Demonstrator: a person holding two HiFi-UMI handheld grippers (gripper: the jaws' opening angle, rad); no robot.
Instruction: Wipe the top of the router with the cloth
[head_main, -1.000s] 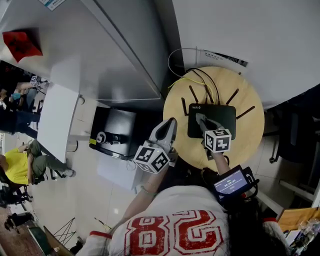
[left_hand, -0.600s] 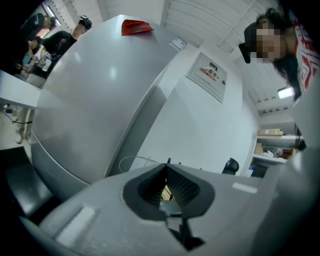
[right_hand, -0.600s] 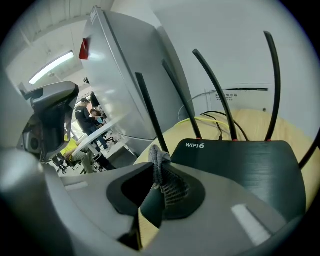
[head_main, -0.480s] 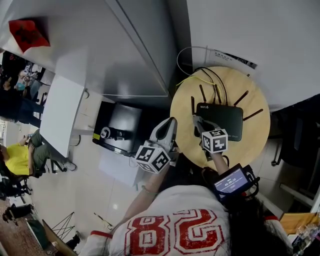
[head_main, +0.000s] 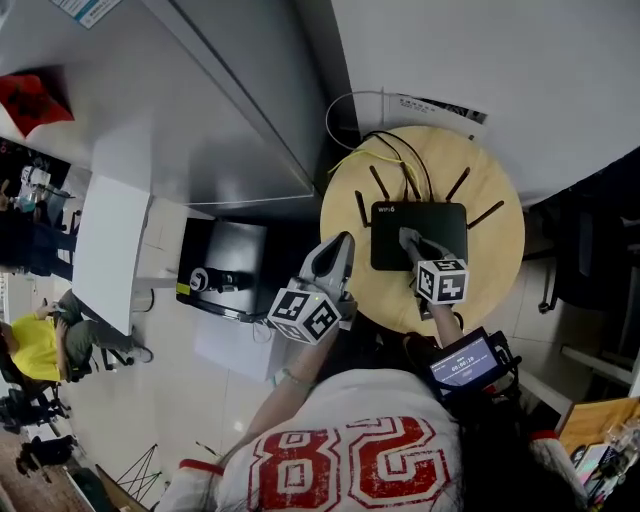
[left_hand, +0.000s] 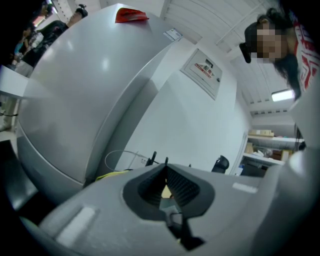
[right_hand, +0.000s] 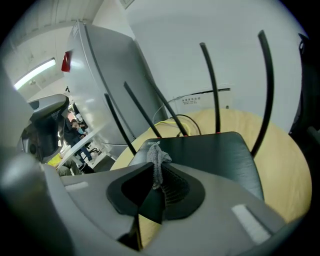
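- The router (head_main: 430, 232) lies flat near the middle of the round table (head_main: 500, 275), with its antennas (right_hand: 210, 87) standing along the side that faces the table's far edge. It looks like a light, rigid plastic box with a smooth, slick top.
- I judge a hard push could slide it on the wood or tug the cables (head_main: 398, 146) that run off the far edge, so I would wipe with light pressure and stay clear of the antennas.
- The cloth (right_hand: 159, 159) is a small grey, soft, limp piece. It bunches and will follow wherever the jaws lead it. It is over the router's top, left of its middle.
- The right gripper (right_hand: 157, 172) has its jaws clamped on the cloth, which is pinched in its middle so that only a tuft sticks out past the tips.
- The left gripper (head_main: 340, 250) hangs off the table's near-left edge, jaws closed tip to tip with nothing between them. It is not steadying the router.
- Most of the cloth is buried inside the jaws, so I cannot tell its full extent.
- I cannot confirm that the tuft actually presses on the top rather than hovering just above it.
- The right gripper's body blocks the router's near edge in its own view, and in the head view the cloth is too small to make out.
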